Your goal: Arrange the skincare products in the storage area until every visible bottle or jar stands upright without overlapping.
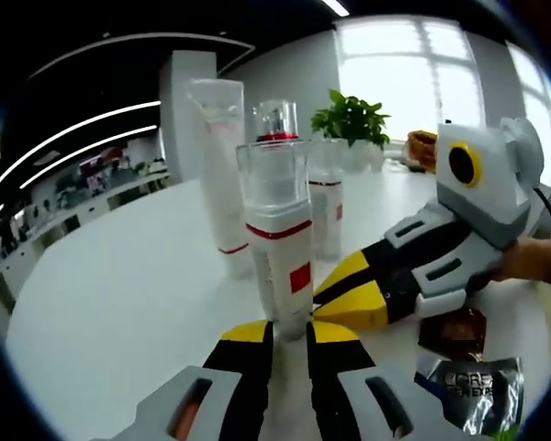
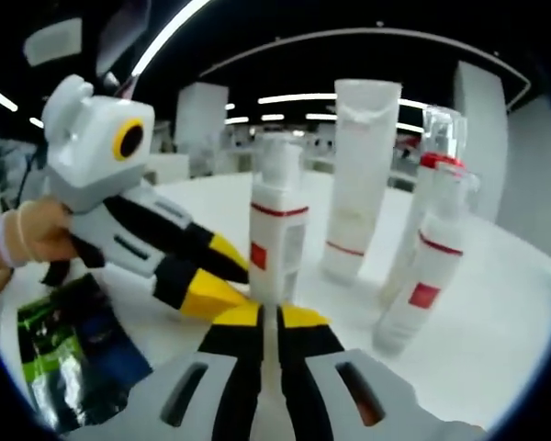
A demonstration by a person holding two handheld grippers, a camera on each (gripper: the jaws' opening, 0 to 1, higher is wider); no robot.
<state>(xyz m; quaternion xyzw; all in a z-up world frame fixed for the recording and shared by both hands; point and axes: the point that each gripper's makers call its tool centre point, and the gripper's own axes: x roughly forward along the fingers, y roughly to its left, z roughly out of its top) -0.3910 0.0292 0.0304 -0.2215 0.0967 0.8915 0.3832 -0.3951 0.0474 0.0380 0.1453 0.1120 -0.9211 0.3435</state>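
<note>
Left gripper point(image 1: 289, 333), jaws slightly apart, before an upright red-banded pump bottle point(image 1: 277, 241); right gripper point(image 2: 270, 319), jaws nearly together, faces that bottle point(image 2: 277, 237) on the white table point(image 1: 119, 285).

We saw the crinkled dark foil sachet point(image 1: 468, 390) cut off by the edge, its lettering partly unreadable

Bright daylight floods in from a large window point(image 1: 413, 78), blown out to white glare. Ceiling strip lights point(image 2: 312, 96) glow against a dark ceiling. Fisheye distortion bends straight lines near the edges. The white worktop point(image 1: 119, 294) shows only faint, soft shadows.
</note>
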